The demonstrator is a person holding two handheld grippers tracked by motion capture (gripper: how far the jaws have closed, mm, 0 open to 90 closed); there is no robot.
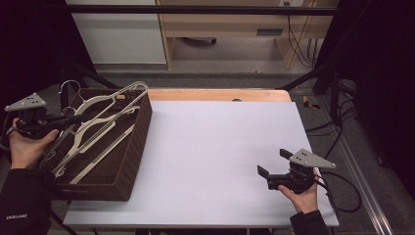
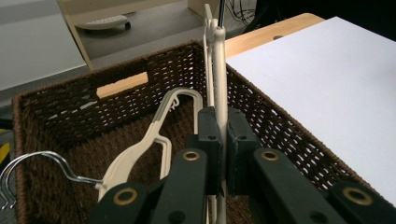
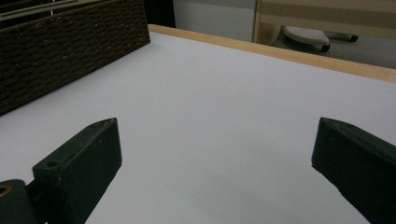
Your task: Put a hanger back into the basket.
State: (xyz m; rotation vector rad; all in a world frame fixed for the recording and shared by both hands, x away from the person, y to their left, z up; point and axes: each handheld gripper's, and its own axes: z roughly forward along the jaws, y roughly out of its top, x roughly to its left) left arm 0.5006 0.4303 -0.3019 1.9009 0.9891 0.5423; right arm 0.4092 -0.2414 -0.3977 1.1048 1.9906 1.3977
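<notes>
Left gripper view: left gripper [image 2: 223, 154] clamped on cream hanger [image 2: 219, 84] over wicker basket [image 2: 299, 140] | hanger's long axis running straight ahead from jaws, toward far rim | right gripper [image 1: 274, 162] spread wide, holding nothing, well apart on white table [image 1: 210, 147].

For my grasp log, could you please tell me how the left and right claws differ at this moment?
The left claw is shut on a cream plastic hanger over the brown woven basket; the right claw is open and holds nothing. The left is at the basket; the right hovers over the white tabletop. Both have black jaws.
</notes>
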